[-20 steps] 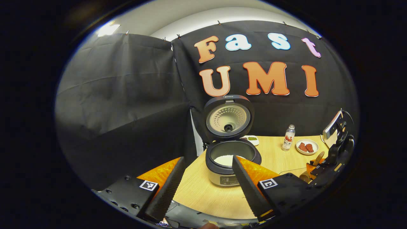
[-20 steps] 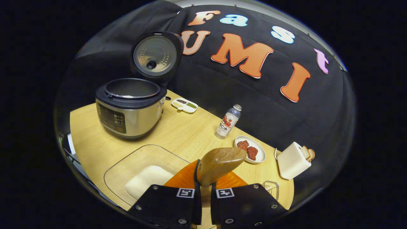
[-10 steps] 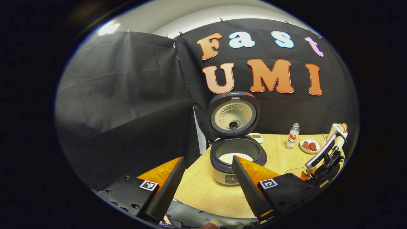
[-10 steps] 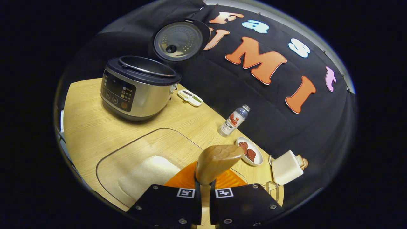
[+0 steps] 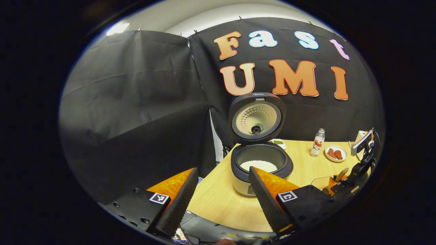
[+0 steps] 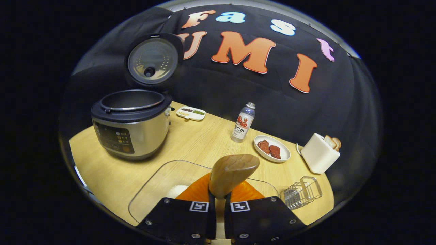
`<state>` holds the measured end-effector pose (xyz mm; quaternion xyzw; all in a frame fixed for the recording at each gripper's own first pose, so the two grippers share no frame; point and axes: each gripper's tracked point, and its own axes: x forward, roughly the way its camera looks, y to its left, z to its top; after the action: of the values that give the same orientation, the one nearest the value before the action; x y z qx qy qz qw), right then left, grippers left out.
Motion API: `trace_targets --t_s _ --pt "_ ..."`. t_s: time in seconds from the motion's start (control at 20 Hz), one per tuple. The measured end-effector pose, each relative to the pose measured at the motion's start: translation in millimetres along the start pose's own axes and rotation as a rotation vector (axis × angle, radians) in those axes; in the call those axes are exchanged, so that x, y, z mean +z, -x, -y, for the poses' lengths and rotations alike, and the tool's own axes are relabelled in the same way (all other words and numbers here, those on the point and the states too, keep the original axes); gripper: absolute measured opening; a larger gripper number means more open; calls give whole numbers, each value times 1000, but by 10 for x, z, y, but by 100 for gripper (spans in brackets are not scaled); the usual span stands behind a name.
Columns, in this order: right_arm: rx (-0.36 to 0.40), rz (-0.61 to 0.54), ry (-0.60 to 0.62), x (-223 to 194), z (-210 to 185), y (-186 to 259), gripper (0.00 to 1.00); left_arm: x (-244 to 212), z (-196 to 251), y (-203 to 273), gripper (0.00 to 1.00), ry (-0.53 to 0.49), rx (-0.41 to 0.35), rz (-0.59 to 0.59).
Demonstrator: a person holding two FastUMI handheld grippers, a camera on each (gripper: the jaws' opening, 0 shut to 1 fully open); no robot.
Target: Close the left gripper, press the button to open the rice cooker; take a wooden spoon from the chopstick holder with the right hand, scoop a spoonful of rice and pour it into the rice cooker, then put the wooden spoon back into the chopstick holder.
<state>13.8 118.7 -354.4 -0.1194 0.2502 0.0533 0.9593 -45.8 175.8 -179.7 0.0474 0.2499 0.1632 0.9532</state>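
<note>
The rice cooker [image 5: 261, 168] stands with its lid [image 5: 256, 117] up and white rice in the pot. My left gripper [image 5: 223, 170] hangs open in front of it, holding nothing. In the right gripper view the cooker [image 6: 131, 124] sits at the left with its lid [image 6: 151, 61] raised. My right gripper [image 6: 220, 195] is shut on the wooden spoon [image 6: 233, 173], whose bowl points forward over a glass dish [image 6: 160, 177] that holds rice [image 6: 177, 191]. The wire chopstick holder [image 6: 303, 192] stands just right of the dish. The left gripper view shows the spoon [image 5: 340, 173] far right.
A water bottle [image 6: 242, 122], a plate of red food [image 6: 271, 148] and a white toaster with bread [image 6: 320, 153] line the back right of the wooden table [image 6: 201, 143]. A small divided dish [image 6: 190, 113] lies behind the cooker. Table edges run close at left and front.
The right gripper has swung right and levelled with the spoon still held, bringing the wire holder into view. The left gripper shifted left, so the cooker sits further right in its view.
</note>
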Motion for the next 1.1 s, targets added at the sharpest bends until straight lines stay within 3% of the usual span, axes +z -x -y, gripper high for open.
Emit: trace_targets --t_s 0.45,0.5,0.55,0.85,1.1 --pt "70 -21 -435 76 -253 -48 9 -34 -162 -101 89 -84 -20 -52" --pt "68 -30 -494 49 -232 -49 9 -39 -142 -118 89 -96 -29 -55" --pt "67 -38 -557 35 -209 -56 9 -37 -109 -133 100 -106 -40 -58" --pt "92 -142 -902 -201 -55 -114 9 -22 150 -171 100 -122 -124 -63" --pt "172 -163 -1066 -207 27 -140 9 -3 261 -148 100 -129 -149 -61"
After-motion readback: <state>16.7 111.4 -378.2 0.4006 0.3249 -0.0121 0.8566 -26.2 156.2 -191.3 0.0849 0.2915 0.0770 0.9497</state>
